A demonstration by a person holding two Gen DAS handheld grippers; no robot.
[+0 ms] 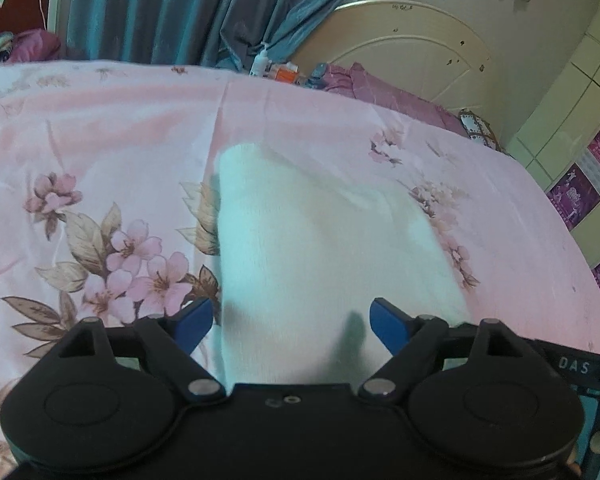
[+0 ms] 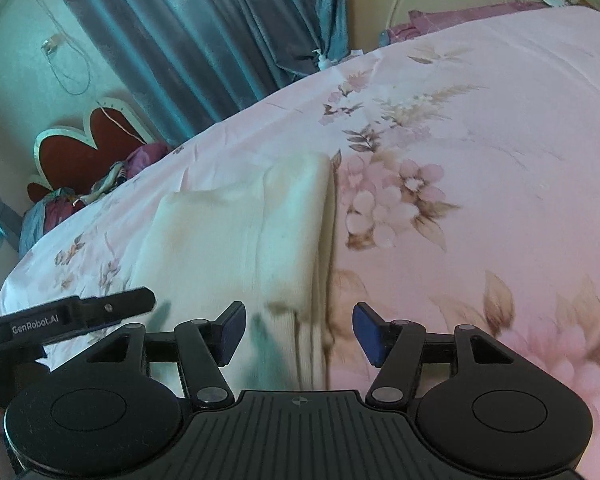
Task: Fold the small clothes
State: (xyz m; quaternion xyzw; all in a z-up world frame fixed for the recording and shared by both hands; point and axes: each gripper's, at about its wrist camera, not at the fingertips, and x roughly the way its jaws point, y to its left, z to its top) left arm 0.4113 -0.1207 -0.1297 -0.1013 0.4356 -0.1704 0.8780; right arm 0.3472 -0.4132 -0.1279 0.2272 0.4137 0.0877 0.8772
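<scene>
A small white garment (image 1: 324, 248) lies folded flat on the pink floral bedsheet (image 1: 100, 128). My left gripper (image 1: 292, 324) is open just above its near end, blue fingertips (image 1: 194, 322) spread and empty. In the right wrist view the same garment (image 2: 236, 240) lies folded with layered edges along its right side. My right gripper (image 2: 298, 330) is open over the garment's near right edge, holding nothing. The left gripper's body (image 2: 72, 318) shows at the left of that view.
The bedsheet (image 2: 480, 160) covers the whole bed. A cream headboard (image 1: 412, 44), purple pillows (image 1: 380, 88), bottles and boxes (image 1: 276, 68) and blue curtains (image 1: 172, 8) lie beyond the far edge. A pile of clothes (image 2: 100, 188) sits at the bed's left end.
</scene>
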